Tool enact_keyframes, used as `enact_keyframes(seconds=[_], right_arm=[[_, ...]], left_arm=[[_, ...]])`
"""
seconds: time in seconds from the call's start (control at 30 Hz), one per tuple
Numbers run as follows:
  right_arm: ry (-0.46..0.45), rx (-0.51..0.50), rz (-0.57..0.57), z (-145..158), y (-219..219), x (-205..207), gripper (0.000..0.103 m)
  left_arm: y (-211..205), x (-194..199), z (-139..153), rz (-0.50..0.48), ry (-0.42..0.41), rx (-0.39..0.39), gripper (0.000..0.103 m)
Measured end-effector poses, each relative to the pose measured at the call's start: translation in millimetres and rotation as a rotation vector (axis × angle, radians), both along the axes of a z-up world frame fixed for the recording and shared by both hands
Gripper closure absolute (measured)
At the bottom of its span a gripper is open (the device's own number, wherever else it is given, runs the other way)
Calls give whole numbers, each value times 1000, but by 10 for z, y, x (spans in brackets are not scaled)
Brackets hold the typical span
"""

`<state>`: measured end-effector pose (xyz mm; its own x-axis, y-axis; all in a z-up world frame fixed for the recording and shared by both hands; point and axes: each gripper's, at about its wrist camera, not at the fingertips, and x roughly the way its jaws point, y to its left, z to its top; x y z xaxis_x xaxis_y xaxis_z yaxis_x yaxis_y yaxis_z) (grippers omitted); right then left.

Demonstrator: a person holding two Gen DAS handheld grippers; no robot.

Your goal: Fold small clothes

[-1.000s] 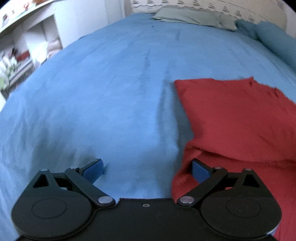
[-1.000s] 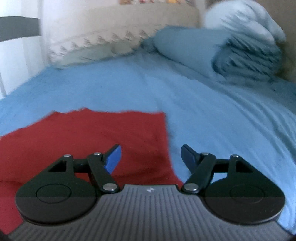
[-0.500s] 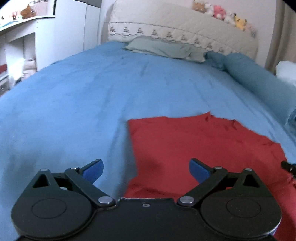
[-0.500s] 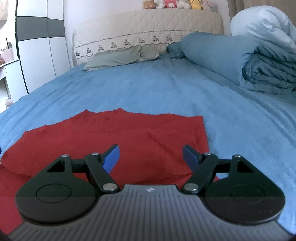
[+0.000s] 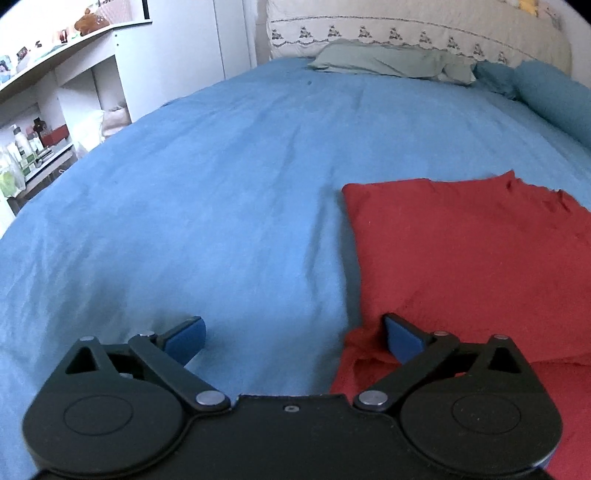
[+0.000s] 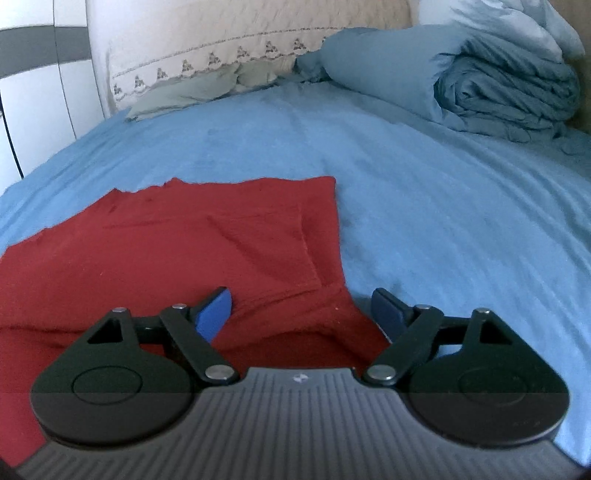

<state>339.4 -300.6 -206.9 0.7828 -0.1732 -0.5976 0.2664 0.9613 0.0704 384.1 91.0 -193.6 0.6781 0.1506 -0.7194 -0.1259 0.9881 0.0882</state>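
A red garment (image 5: 465, 251) lies on the blue bed sheet (image 5: 221, 192), its near part folded over itself. My left gripper (image 5: 293, 338) is open at the garment's left near corner; its right fingertip (image 5: 400, 338) rests by the bunched red edge, its left one over the sheet. In the right wrist view the same garment (image 6: 177, 251) fills the lower left. My right gripper (image 6: 301, 314) is open and straddles the garment's right near corner, left finger over red cloth, right finger over the sheet. Neither gripper holds anything.
A rolled blue duvet (image 6: 480, 81) lies at the back right. A grey-green pillow (image 5: 388, 62) and a cream headboard (image 5: 406, 29) are at the far end. White shelves (image 5: 55, 110) with bottles stand left of the bed.
Both grippers have dropped lower and closer to the garment's near corners after lifting and looking up half a second ago. Both stay open.
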Motion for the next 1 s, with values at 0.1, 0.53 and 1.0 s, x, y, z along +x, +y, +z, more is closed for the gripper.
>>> enact_keyframes(seconds=[0.1,0.53,1.0], right_arm=[[19,-38,0,80,42,-16,4],[-81,-40,164,1264,315,-1362,3],[-52,-54,252,1292,532,-3031,0]], left_arm=[[30,9,15,-17,-12,-15,0],[45,-1404,1311,-77,-160,-175,0],[403,-3002,1017,-66,26,-399,0]])
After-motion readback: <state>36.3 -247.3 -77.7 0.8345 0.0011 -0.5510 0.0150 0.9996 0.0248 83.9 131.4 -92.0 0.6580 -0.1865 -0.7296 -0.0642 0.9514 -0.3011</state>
